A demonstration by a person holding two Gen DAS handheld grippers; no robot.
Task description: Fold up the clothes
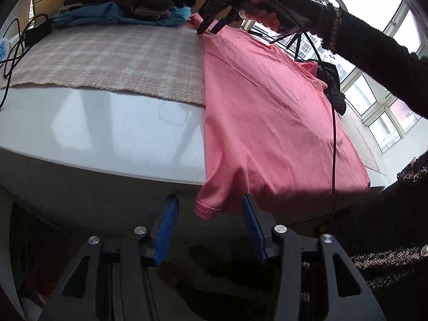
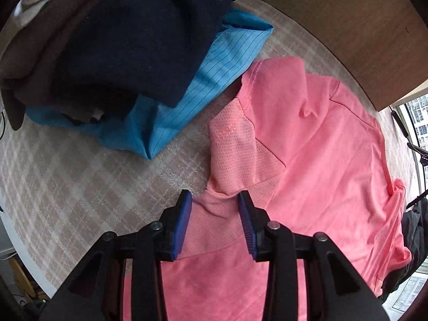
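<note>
1. Pink short-sleeved knit shirt: lies spread across the plaid woven cloth and the glossy white bench, its hemmed sleeve hanging over the near edge at 6 o'clock in the left wrist view.
2. Left tool: blue-padded fingers stand apart on either side of the hanging sleeve hem; the pads do not visibly press on the fabric.
3. Right tool: jaws are opening, pointing steeply down over the shirt's perforated mesh panel, with a raised fold of pink fabric between the pads; neither pad visibly presses it. In the left wrist view this tool sits at 12 o'clock, at the shirt's far corner, held by a hand in a black knitted sleeve.
4. Pile of folded garments: dark navy and brown items stacked on a blue pinstriped piece, at 10 o'clock from the right tool, just beside the shirt's sleeve.
</note>
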